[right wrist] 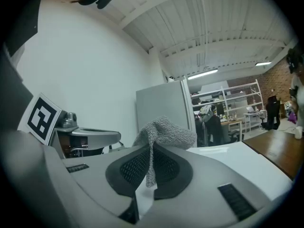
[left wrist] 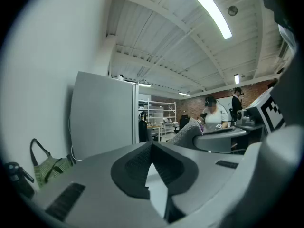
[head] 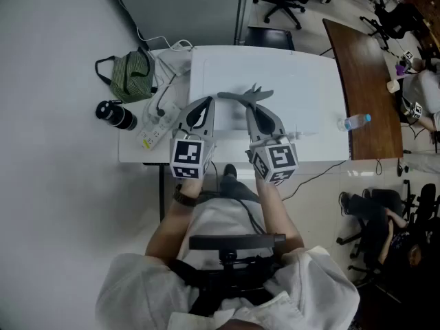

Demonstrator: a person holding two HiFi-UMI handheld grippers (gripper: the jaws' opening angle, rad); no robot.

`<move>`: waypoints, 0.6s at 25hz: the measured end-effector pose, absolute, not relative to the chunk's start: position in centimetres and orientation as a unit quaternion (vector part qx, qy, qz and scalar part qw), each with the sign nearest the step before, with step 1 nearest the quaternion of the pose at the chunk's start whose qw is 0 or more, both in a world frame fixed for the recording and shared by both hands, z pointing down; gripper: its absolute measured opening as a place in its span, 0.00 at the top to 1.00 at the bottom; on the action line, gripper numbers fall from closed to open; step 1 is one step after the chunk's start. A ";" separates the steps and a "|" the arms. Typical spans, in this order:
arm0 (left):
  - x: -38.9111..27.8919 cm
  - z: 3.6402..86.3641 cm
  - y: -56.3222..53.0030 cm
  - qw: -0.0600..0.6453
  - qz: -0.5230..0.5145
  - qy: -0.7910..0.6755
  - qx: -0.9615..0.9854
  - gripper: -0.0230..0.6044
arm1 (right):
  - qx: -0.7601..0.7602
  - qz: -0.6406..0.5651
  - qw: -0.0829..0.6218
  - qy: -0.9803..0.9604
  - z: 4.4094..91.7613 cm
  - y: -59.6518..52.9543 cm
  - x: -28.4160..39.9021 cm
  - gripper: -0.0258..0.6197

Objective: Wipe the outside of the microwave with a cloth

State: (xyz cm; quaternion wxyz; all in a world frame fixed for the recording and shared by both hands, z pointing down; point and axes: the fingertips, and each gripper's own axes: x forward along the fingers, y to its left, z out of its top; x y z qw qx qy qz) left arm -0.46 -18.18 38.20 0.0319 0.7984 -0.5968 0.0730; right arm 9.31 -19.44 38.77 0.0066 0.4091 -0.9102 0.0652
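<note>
Over the bench's (head: 130,153) near edge, the head view shows both forearms stretched forward. The left gripper (head: 199,112) and right gripper (head: 260,112) sit side by side above the microwave's (head: 309,81) white top, which fills the bench's right half. The cloth (head: 244,96) hangs off the right one.

In the left gripper view, the left gripper (left wrist: 152,148) has its 2 jaws together on nothing.

In the right gripper view, the right gripper (right wrist: 151,160) is clamped on the grey cloth (right wrist: 164,129), bunched above the jaws. I'd say wiping is only starting. Next, the cloth must be pressed flat on the casing and swept across.
</note>
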 end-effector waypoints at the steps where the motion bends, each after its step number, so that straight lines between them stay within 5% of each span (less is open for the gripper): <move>1: -1.4 38.1 -18.6 0.033 0.072 -0.606 0.792 0.92 | 0.401 0.066 0.013 -0.914 38.6 -20.5 8.4 0.93; 6: -7.3 38.0 -20.2 0.047 0.073 -0.648 0.756 0.92 | 0.316 0.086 0.052 -0.944 38.3 -25.0 -1.2 0.93; 10: -12.1 38.2 -21.6 0.067 0.060 -0.661 0.745 0.92 | 0.266 0.019 0.179 -0.947 40.6 -28.9 -9.8 0.93; 15: -14.0 37.1 -23.6 0.064 0.044 -0.641 0.763 0.92 | 0.344 -0.007 0.290 -0.893 44.0 -37.7 -6.4 0.93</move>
